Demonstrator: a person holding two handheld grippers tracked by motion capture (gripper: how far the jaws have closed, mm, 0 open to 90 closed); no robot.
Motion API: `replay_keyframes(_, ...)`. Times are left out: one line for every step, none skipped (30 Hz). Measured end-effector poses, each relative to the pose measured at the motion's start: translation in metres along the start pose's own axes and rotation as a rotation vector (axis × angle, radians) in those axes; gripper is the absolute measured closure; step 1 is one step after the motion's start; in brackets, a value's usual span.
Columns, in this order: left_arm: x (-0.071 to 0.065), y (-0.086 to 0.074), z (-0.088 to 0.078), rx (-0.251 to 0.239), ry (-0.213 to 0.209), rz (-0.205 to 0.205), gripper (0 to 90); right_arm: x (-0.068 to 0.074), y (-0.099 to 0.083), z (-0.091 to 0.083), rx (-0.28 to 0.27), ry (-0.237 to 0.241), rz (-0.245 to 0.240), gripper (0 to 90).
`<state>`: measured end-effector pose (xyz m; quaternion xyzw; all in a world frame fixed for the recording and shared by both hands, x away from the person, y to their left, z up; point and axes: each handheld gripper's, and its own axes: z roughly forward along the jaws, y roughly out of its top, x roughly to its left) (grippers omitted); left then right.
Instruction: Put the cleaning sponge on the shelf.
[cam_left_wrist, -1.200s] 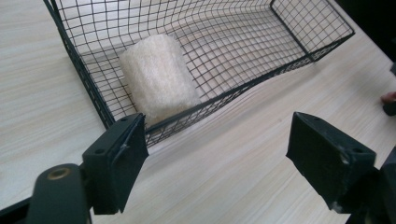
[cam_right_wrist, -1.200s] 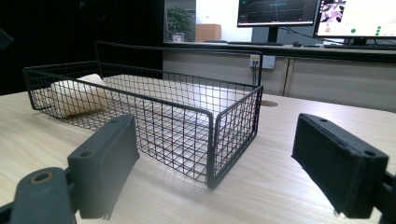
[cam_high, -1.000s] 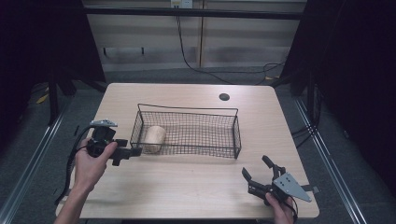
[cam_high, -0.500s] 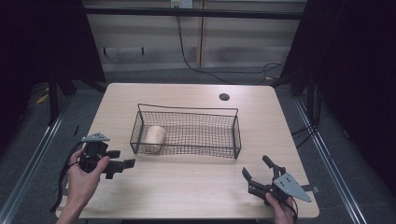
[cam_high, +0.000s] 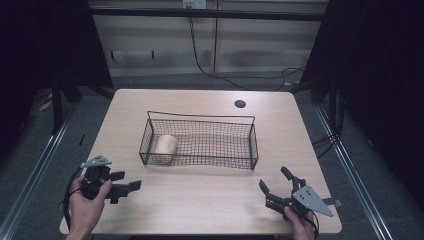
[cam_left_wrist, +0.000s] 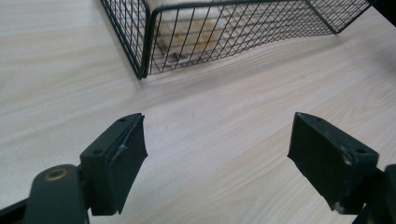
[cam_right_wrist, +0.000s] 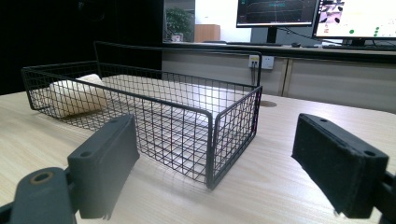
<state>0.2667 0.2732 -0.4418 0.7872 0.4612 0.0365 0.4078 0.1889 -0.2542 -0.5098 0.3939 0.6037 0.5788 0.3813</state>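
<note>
table (cam_high: 200, 205) is pale wood grain with rounded corners and a dark round hole (cam_high: 240, 104) near the far edge, no readable writing anywhere. black wire basket (cam_high: 200, 160) sits mid-table, plenty of bare wood on all sides. tan cylinder roll (cam_high: 165, 145) lies on its side in the basket's left end. left gripper (cam_high: 131, 186) near the front left edge, jaws spread wide, holding nothing. right gripper (cam_high: 274, 187) front right, also released and empty
</note>
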Motion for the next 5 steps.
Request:
replay_keyframes(0.0013,-0.0021,0.0005,0.001,0.007,0.009,18.7,0.0000,0.0000,0.0000,0.002,0.001,0.004,13.6)
replay_keyframes(0.0021,-0.0042,0.0010,-0.005,0.017,0.010,18.8,-0.0003,0.0000,-0.0001,0.004,0.000,0.003,13.6)
replay_keyframes(0.0032,-0.0063,0.0017,-0.003,0.019,0.007,18.7,-0.0003,0.0000,-0.0001,0.004,0.001,0.002,13.6)
replay_keyframes(0.0045,-0.0081,0.0029,0.005,0.015,0.000,18.8,-0.0001,0.0001,0.0000,0.003,0.001,0.003,13.6)
replay_keyframes(0.0059,-0.0099,0.0039,0.011,0.016,-0.007,18.7,-0.0001,0.0001,0.0000,0.003,0.002,0.001,13.6)
